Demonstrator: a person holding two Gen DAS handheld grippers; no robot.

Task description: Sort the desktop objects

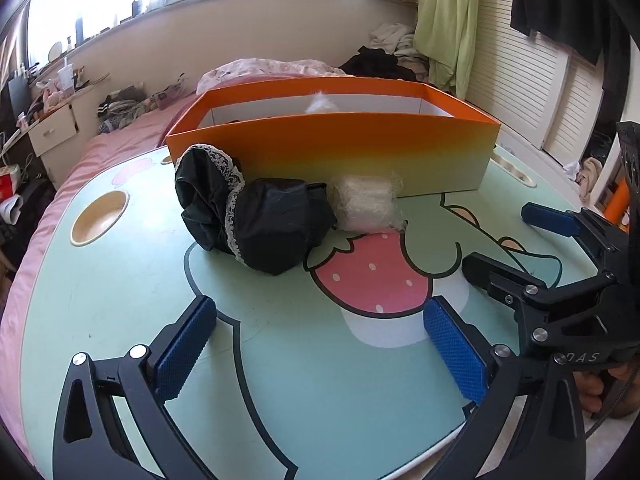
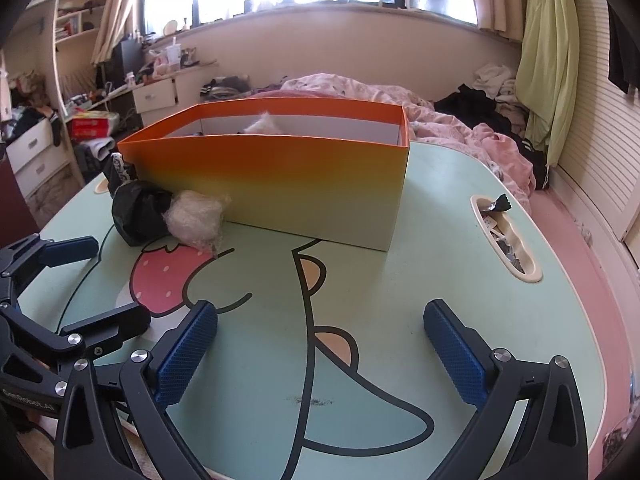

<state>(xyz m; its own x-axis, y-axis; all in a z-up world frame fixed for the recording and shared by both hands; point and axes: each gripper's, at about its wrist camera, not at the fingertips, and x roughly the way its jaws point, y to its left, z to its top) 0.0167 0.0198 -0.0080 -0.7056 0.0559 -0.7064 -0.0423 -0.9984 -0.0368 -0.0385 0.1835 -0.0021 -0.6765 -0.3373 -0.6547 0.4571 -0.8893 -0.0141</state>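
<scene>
Your right view alone shows wrappers in the cream oval desk slot (image 2: 516,240). Black lace-trimmed cloth bundle (image 1: 248,220) touches clear crumpled plastic wad (image 1: 366,204) beside the orange cardboard box (image 1: 332,152); something white inside, maybe fur. Both jaws wide, empty: left gripper (image 1: 320,344), right gripper (image 2: 320,352).

My pads (image 1: 184,354): showing blue rubbery knurling, set in matt black arms.
Tabletop (image 1: 280,380): gleaming smooth, printed laminate.
Box (image 1: 340,152): looking like smooth matt card (white inside).
Black bundle (image 1: 256,228): lying as crinkly, slightly shiny cloth, lace-trimmed.
Clear wad (image 1: 366,204): looking like crumpled film.
</scene>
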